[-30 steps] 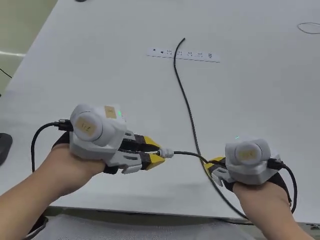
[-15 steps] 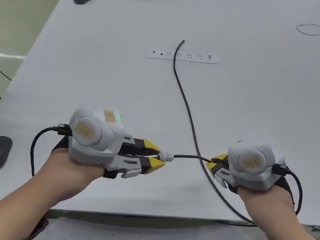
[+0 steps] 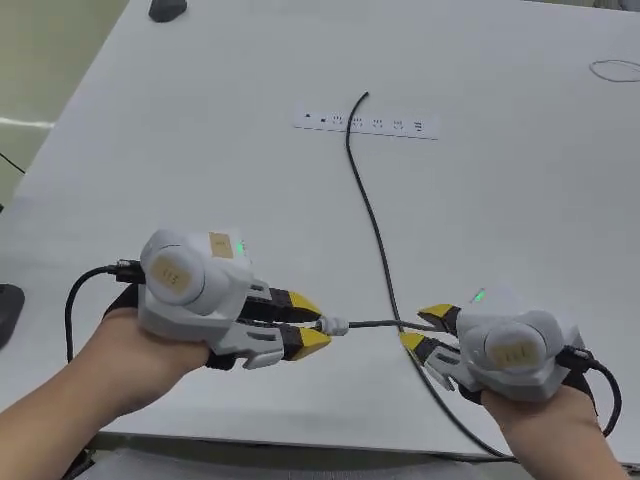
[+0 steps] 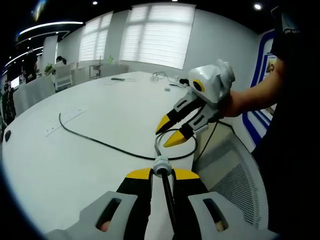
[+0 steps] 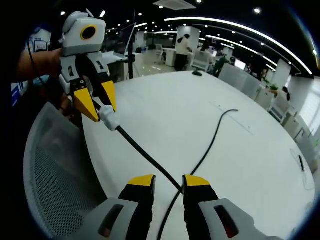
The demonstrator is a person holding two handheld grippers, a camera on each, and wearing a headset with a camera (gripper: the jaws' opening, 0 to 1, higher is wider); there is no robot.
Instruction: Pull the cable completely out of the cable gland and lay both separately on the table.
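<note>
My left gripper (image 3: pixel 320 326) (image 4: pixel 162 173) is shut on the small white cable gland (image 3: pixel 334 325) (image 4: pixel 161 165), which pokes out past its yellow tips. A thin black cable (image 3: pixel 372 220) leaves the gland, runs right to my right gripper (image 3: pixel 420 328) (image 5: pixel 169 181) and passes between its jaws. Those jaws stand apart and open around the cable, not clamping it. From there the cable lies up the white table (image 3: pixel 200 150) to its free end near the strip; another stretch drops over the front edge. The left gripper (image 5: pixel 97 107) with the gland (image 5: pixel 107 119) also appears in the right gripper view.
A flat white power strip (image 3: pixel 365 122) lies at the far middle. A dark mouse (image 3: pixel 168 10) sits at the far left corner, and a thin wire loop (image 3: pixel 615 70) at the far right. The table's front edge runs just below both grippers.
The right gripper has let go of the cable: its jaws now stand apart and it sits slightly lower and to the right. The left gripper still holds the gland.
</note>
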